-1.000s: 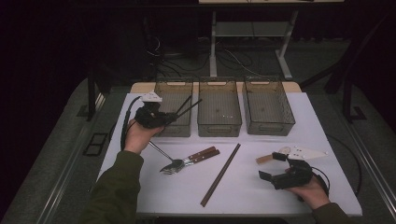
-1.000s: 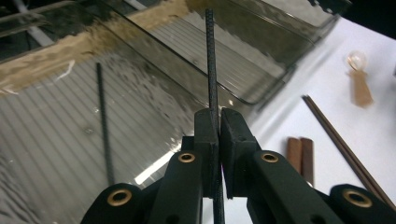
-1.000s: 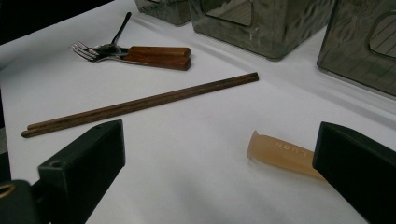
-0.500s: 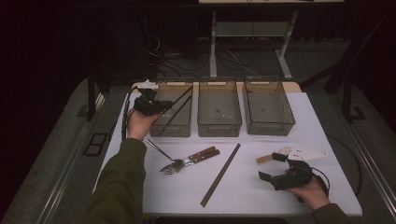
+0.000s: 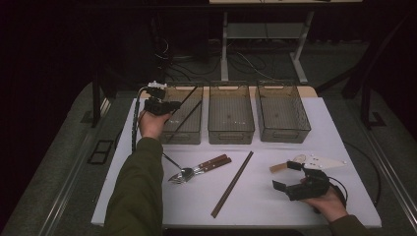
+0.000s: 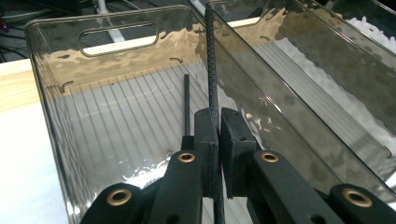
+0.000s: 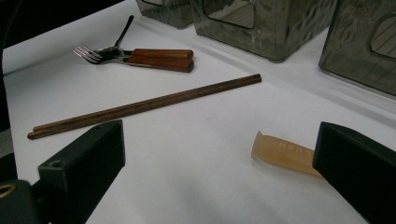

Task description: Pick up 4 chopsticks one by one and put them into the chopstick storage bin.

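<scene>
The left gripper [image 6: 218, 140], clamped on a black chopstick [image 6: 211, 70], has been carried from the table into the leftmost bin [image 5: 183, 118], beside its twin; release is judged next

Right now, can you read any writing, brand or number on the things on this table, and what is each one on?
Raised lettering on the pale handle near the right gripper: a short embossed word, too faint and blurred to read.
Smoky plastic bins: no labels or print to be seen.
Wooden chopsticks and wooden-handled fork: no markings to be seen.
</scene>
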Motion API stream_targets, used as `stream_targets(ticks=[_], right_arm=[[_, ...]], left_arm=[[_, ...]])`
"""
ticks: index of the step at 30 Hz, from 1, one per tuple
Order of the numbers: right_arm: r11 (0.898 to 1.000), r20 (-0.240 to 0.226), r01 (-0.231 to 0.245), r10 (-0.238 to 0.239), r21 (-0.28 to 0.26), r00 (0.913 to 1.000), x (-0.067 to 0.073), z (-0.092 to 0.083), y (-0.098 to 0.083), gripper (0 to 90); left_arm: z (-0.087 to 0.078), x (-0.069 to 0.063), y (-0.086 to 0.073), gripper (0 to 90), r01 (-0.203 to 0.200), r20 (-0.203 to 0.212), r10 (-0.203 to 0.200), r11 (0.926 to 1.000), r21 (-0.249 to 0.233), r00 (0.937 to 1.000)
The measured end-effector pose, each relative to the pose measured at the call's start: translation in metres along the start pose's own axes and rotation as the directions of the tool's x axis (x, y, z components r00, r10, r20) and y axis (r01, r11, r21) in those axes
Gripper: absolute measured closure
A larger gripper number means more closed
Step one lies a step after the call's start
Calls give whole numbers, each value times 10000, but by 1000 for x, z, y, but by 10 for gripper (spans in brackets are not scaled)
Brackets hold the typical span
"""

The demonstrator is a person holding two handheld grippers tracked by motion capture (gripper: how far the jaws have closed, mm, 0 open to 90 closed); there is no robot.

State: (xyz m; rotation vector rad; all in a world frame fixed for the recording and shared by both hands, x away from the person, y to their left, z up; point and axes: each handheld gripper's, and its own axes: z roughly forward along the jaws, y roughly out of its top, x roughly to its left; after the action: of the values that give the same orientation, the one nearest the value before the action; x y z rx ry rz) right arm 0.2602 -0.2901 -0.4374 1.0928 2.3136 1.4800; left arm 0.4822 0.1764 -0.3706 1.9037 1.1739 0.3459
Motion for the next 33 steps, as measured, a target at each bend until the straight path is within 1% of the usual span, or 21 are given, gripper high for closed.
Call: stream_targets(ticks=[4, 6, 7, 9, 11, 12, 14, 16, 19, 21, 23, 25, 28, 30, 32, 33], right_arm=[[10000, 11, -22, 22, -21, 10000, 0, 0, 0, 24], [10000, -10, 2, -2, -39, 10000, 0, 0, 0, 24], [10000, -21, 3, -3, -37, 10000, 0, -1, 0, 24], [10000, -34, 1, -1, -42, 10000, 0, -1, 0, 24], [10000, -53, -1, 0, -43, 10000, 0, -1, 0, 24], [10000, -66, -5, 5, -40, 10000, 0, -1, 0, 24], [10000, -86, 10, -10, -35, 10000, 0, -1, 0, 24], [10000, -84, -36, 36, -12, 10000, 1, -1, 0, 24], [10000, -101, 25, -26, -31, 9999, 1, -1, 0, 24], [10000, -116, 35, -35, -27, 9999, 1, 0, 0, 24], [10000, -115, 39, -39, -22, 9999, 1, 0, 0, 24], [10000, -109, 32, -32, -11, 9999, 1, 0, 0, 24], [10000, -112, 16, -16, -10, 9999, 2, 0, 0, 24], [10000, -104, -1, 1, -7, 9999, 2, 0, 0, 24], [10000, -113, -1, 2, 10, 9999, 1, 1, 0, 24], [10000, -109, -9, 9, 24, 9999, 1, 1, 0, 24]], left_arm=[[8, 3, 2, 857, -13, -245, 18, 9997, 228, 9997], [11, 6, 2, 856, 89, -298, -80, 9995, 295, 9995], [14, 6, 1, 857, 137, -294, -129, 9996, 249, 9995], [17, 7, 1, 856, 71, -447, -52, 9991, 418, 9990], [21, 7, 1, 856, 123, -465, -105, 9993, 366, 9989], [22, 7, 0, 856, 126, -527, -103, 9989, 443, 9986], [23, 7, 1, 855, 95, -660, -56, 9982, 594, 9978], [22, 8, 1, 854, 61, -724, -23, 9987, 515, 9974], [21, 10, 1, 850, 195, -679, -164, 9988, 452, 9976], [21, 10, 1, 840, 194, -696, -158, 9985, 520, 9974], [21, 10, 1, 772, 237, -796, -199, 9986, 479, 9966], [21, 10, 1, 743, 171, -836, -129, 9986, 503, 9964], [20, 10, 1, 708, 161, -770, -128, 9990, 420, 9970], [20, 9, 1, 674, 185, -640, -162, 9992, 345, 9978], [19, 8, 1, 622, 56, -606, -31, 9991, 414, 9982], [19, 7, 1, 604, -17, -508, 38, 9992, 404, 9987]])
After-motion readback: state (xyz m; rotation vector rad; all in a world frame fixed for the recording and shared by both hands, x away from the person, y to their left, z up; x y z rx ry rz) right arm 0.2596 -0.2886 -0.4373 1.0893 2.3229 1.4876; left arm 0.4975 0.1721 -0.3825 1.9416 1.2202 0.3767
